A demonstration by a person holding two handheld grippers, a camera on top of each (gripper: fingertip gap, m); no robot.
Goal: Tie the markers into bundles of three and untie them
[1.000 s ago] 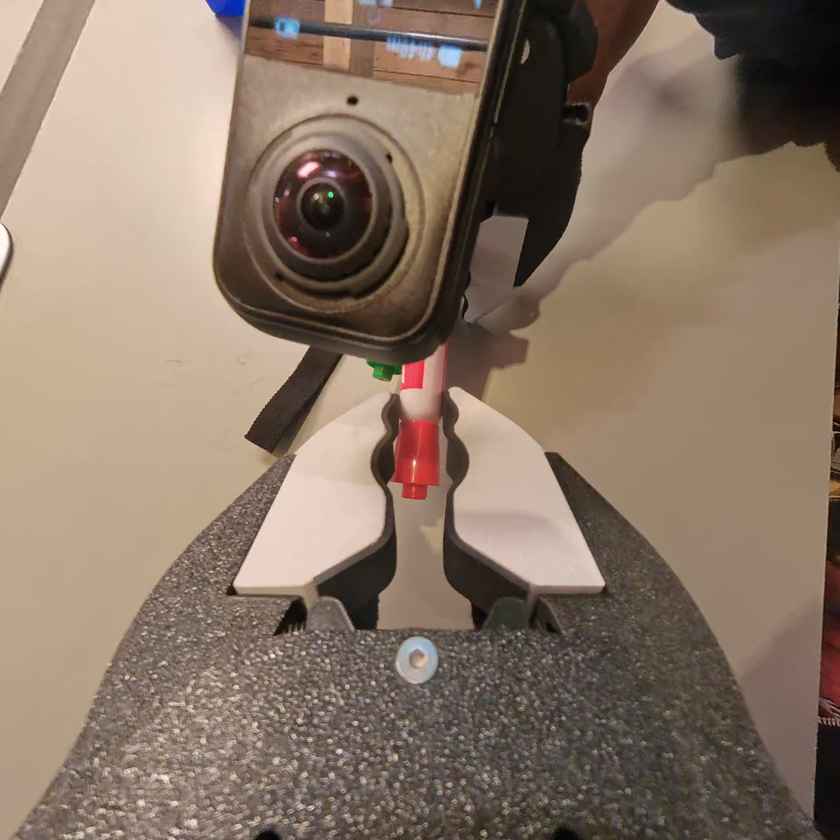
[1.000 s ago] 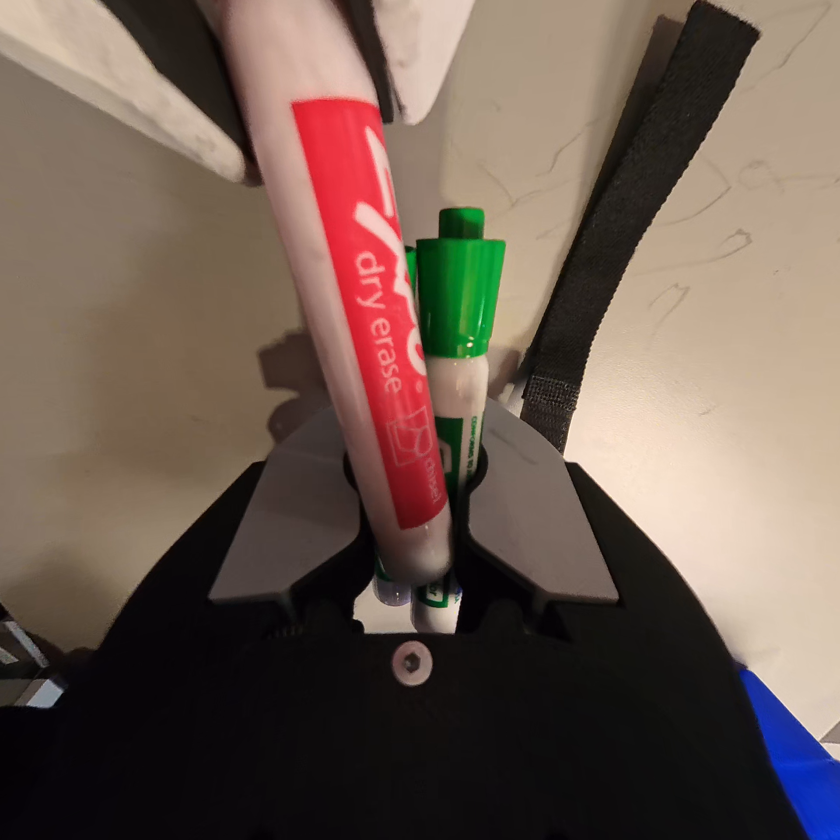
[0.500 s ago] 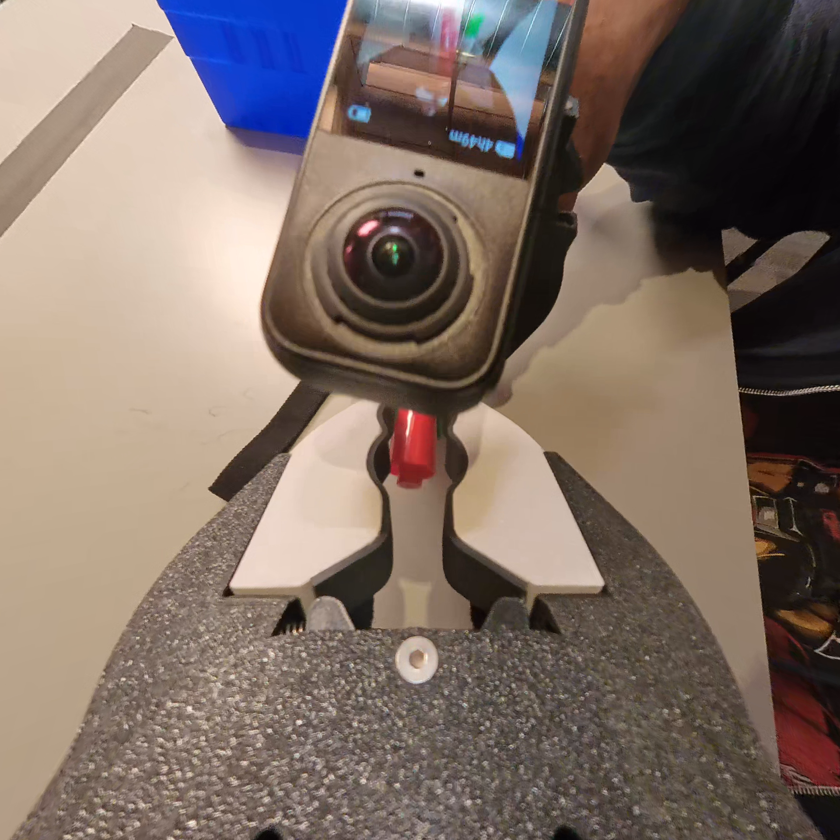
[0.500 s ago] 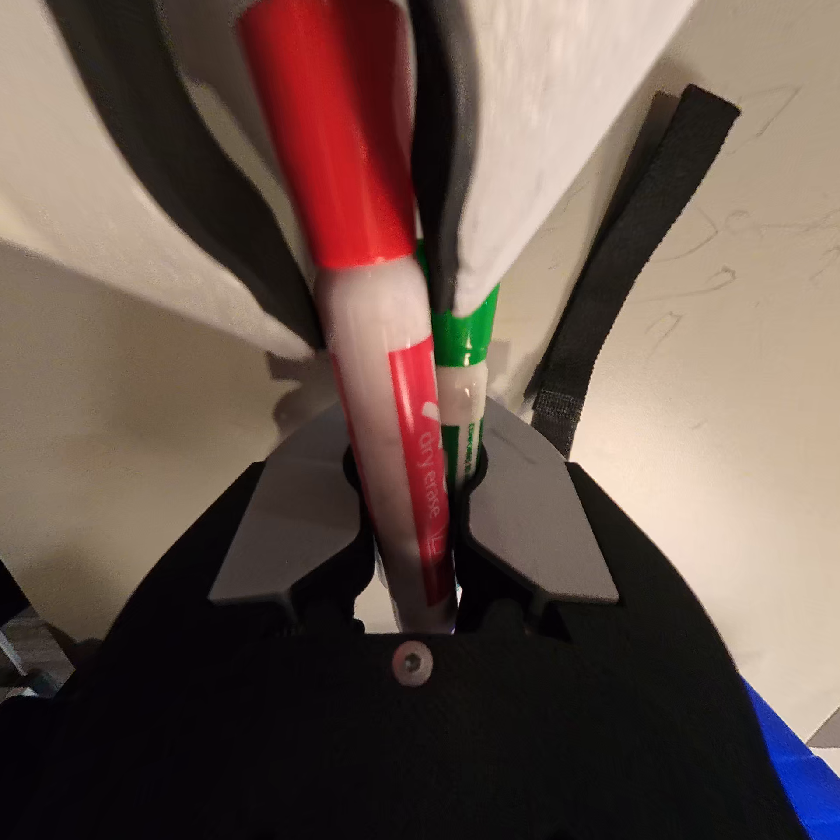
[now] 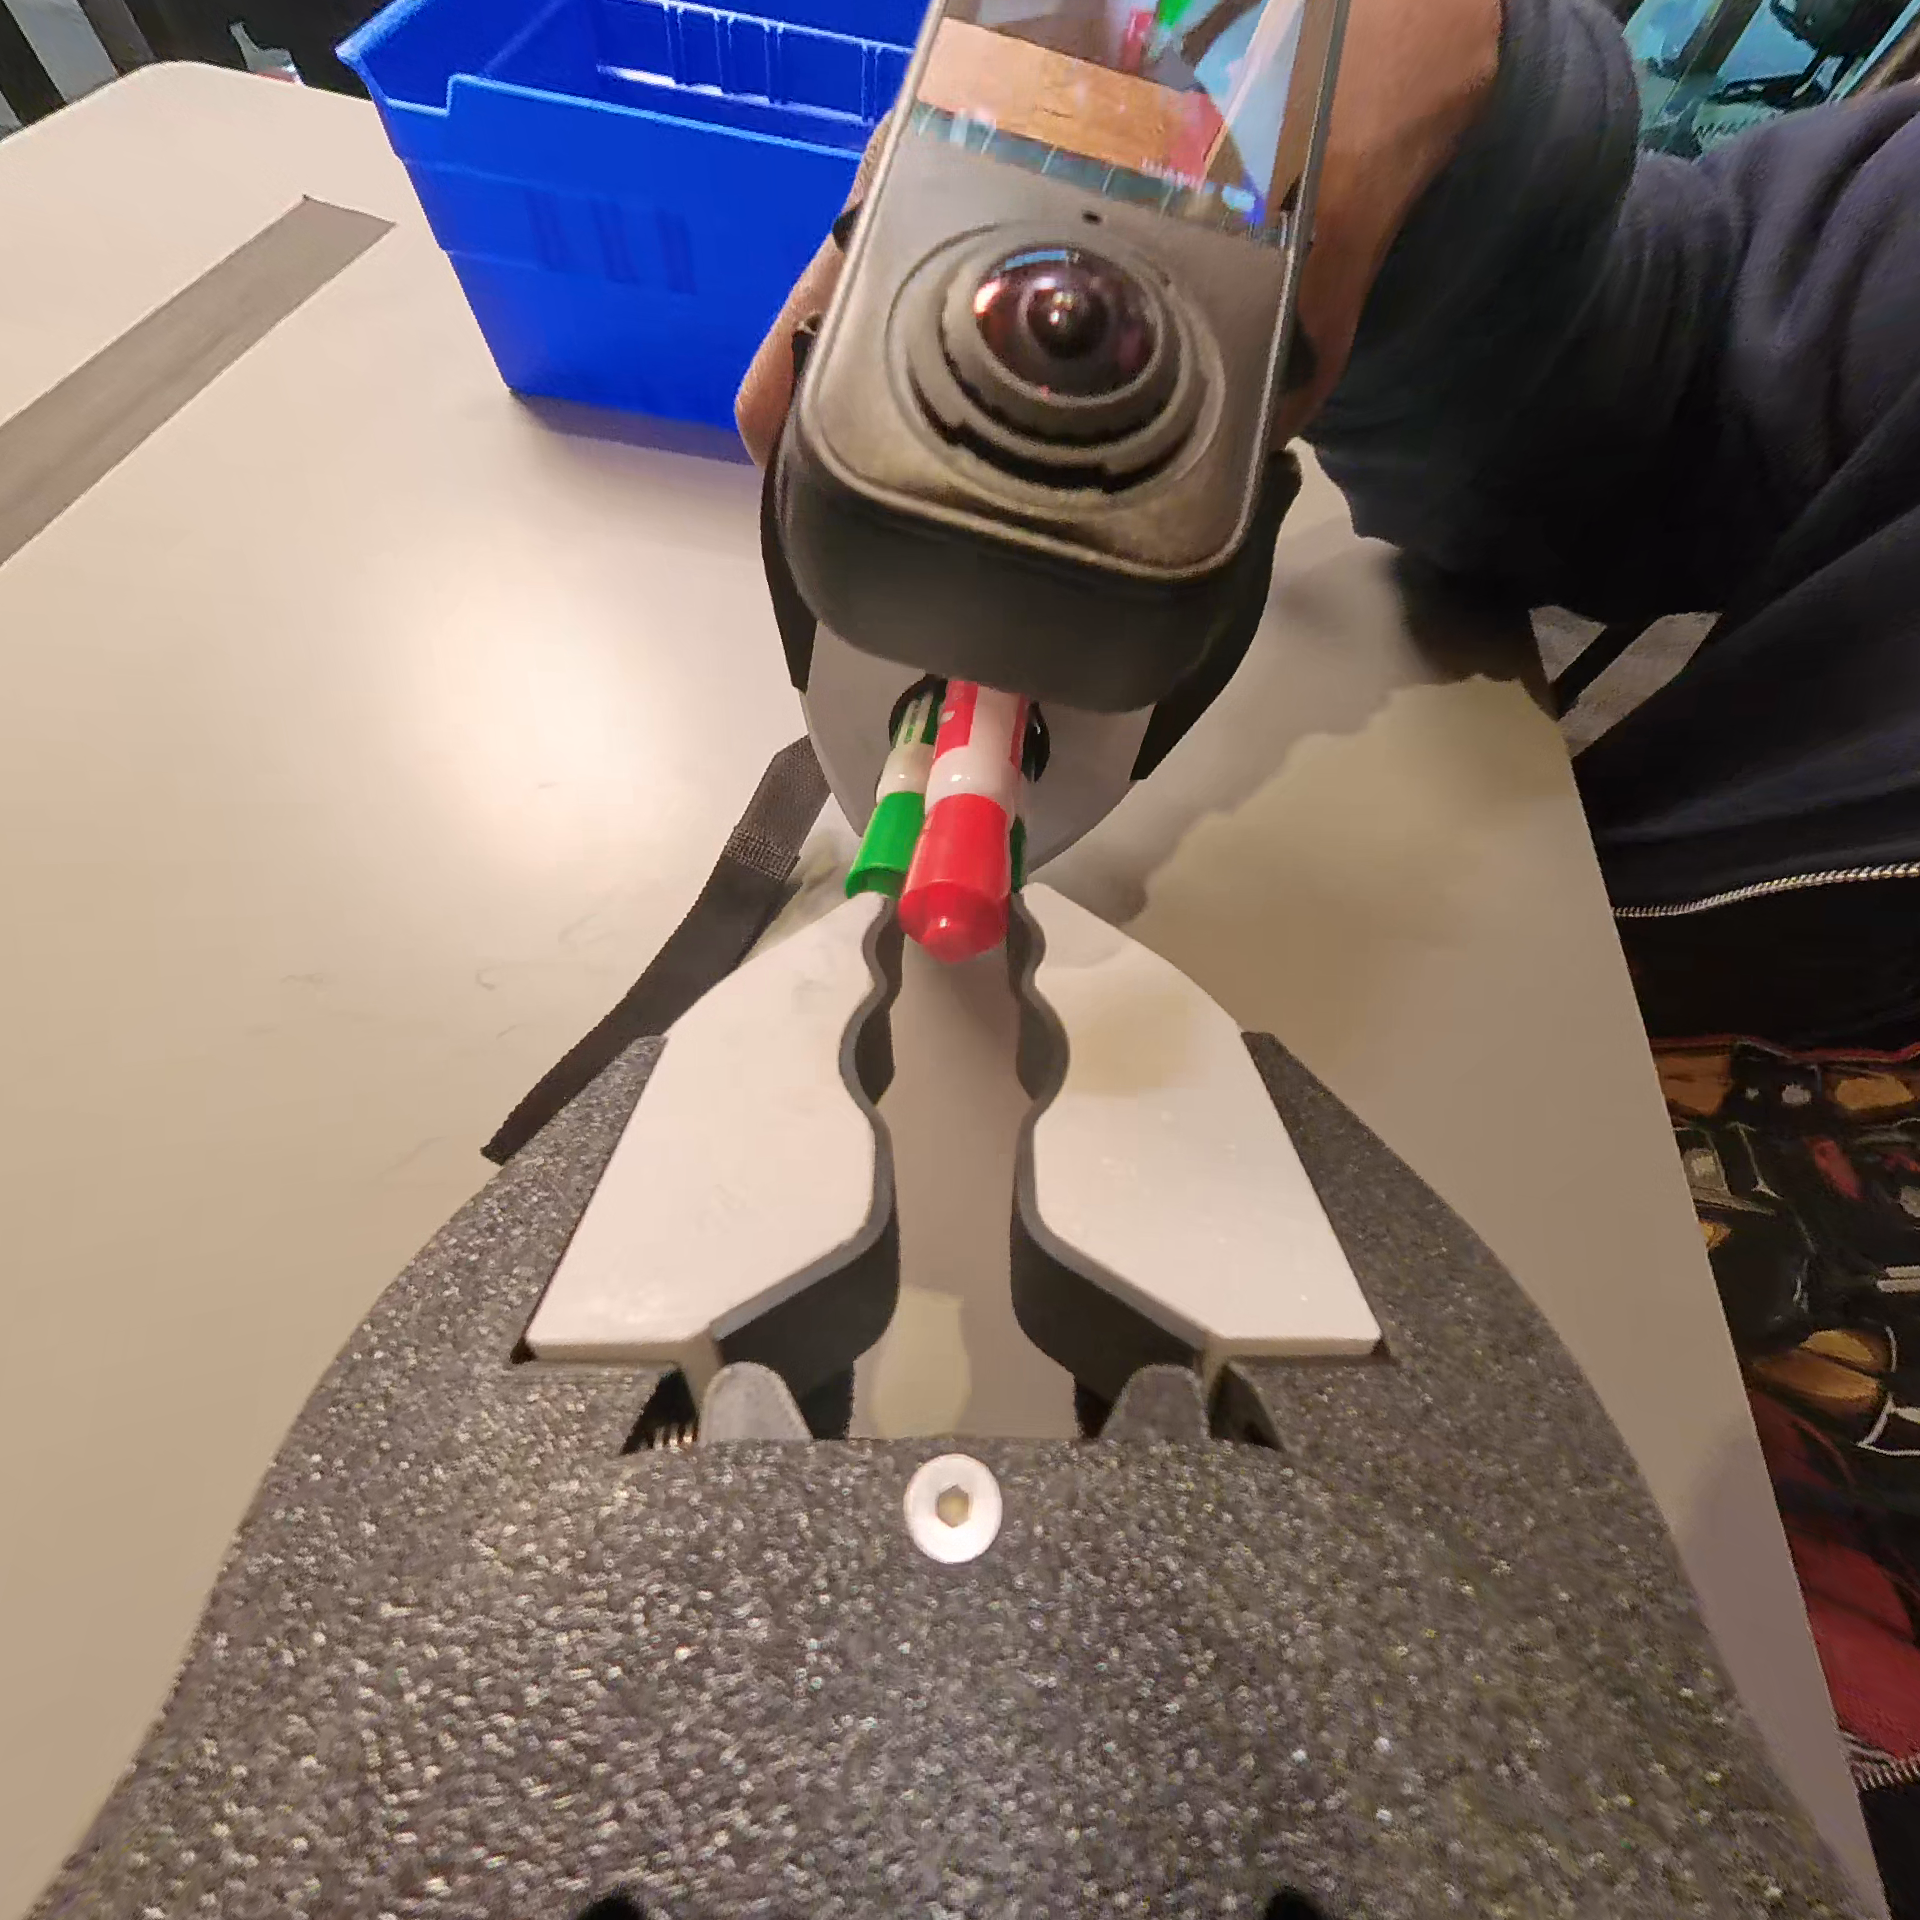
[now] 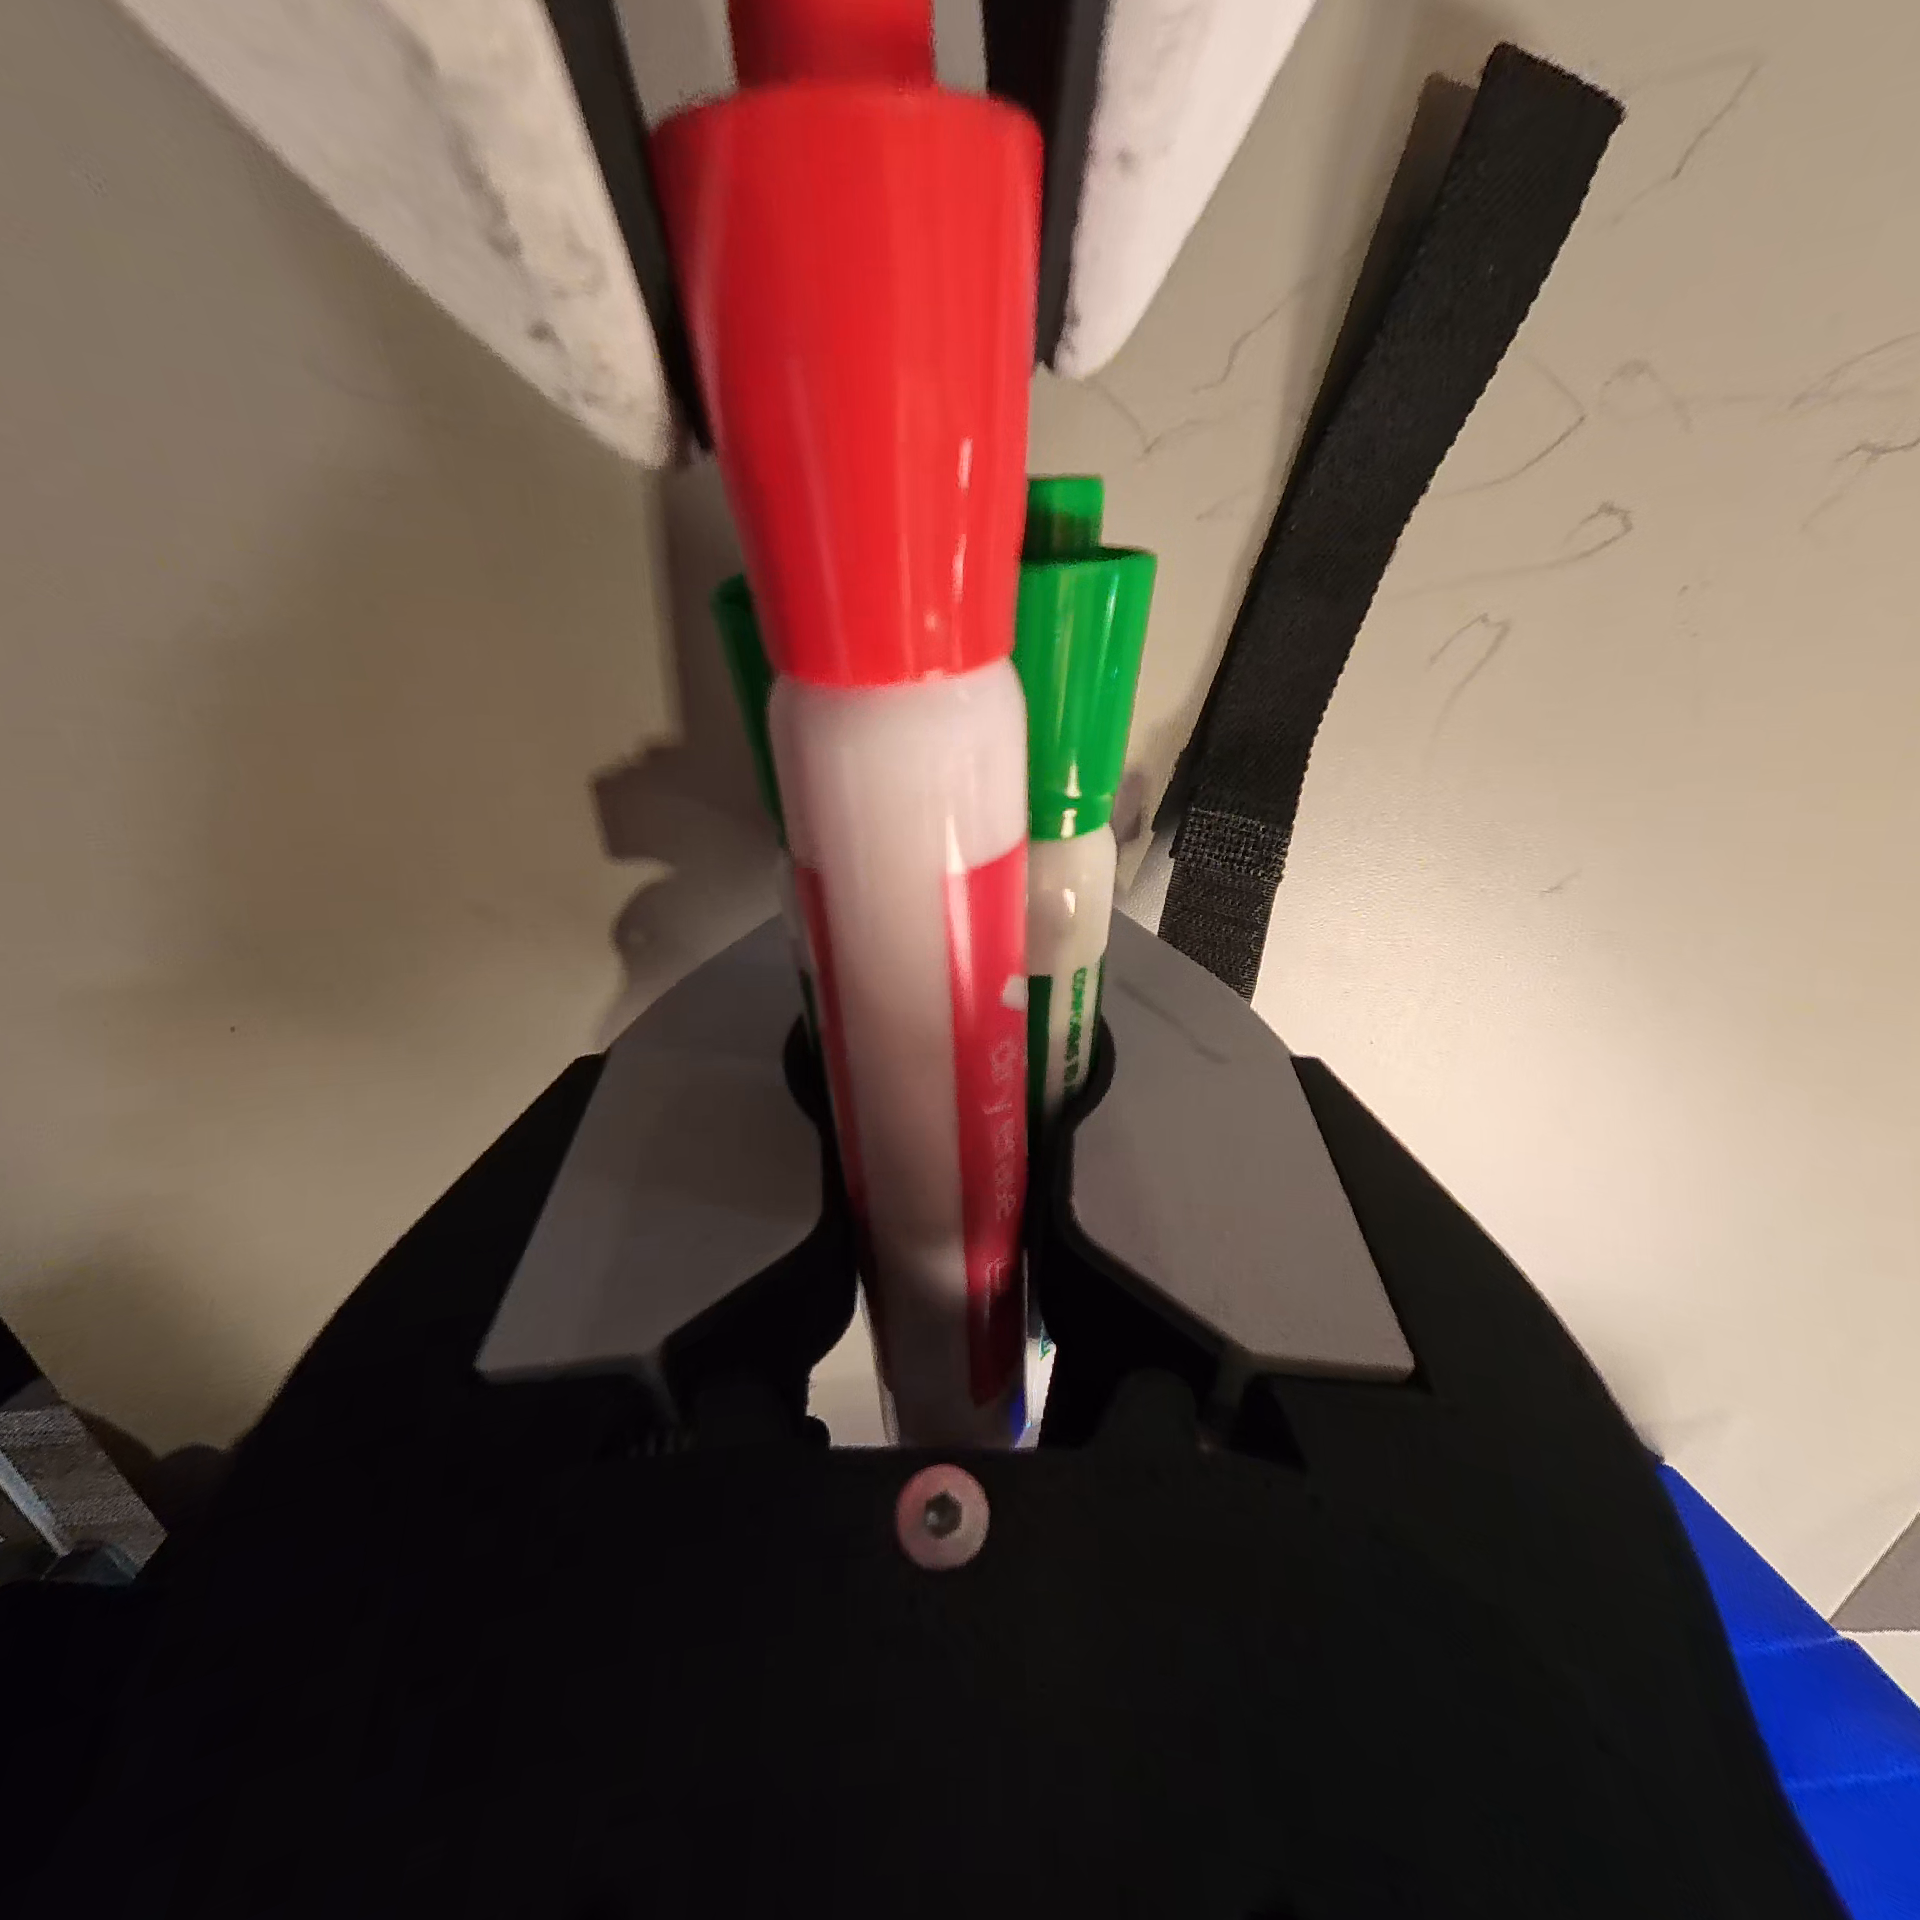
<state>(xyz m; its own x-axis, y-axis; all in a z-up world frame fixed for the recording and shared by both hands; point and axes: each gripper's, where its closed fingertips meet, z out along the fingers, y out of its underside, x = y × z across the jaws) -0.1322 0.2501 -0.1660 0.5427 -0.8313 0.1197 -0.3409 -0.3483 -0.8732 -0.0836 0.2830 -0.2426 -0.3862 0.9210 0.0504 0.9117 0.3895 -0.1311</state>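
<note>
My right gripper (image 6: 951, 997) is shut on three markers: a red-capped marker (image 6: 862, 436) on top and two green-capped markers (image 6: 1081, 675) beneath it. They point forward, above the table. My left gripper (image 5: 948, 914) faces it and is shut on the tip of the red marker's cap (image 5: 956, 883), held only at the fingertips. In the left wrist view the right gripper (image 5: 961, 748) sits under its camera, and a green cap (image 5: 883, 842) shows beside the red one. The left gripper's white fingers (image 6: 499, 208) flank the red cap at the top of the right wrist view.
A black strap (image 5: 717, 956) lies flat on the beige table, left of the markers; it also shows in the right wrist view (image 6: 1403, 520). A blue bin (image 5: 623, 208) stands at the back. The table's right edge (image 5: 1621, 1039) is close, with a person's dark sleeve (image 5: 1662, 364) beyond. My right gripper's tips are some 5 centimeters from the black strap (image 5: 717, 956). My right wrist view (image 6: 1255, 656) looks at it from another angle.
The red marker has gone deeper into the right gripper and lined up over the green ones. The left gripper's hold has shifted to the cap tip, and its view has tilted up.
</note>
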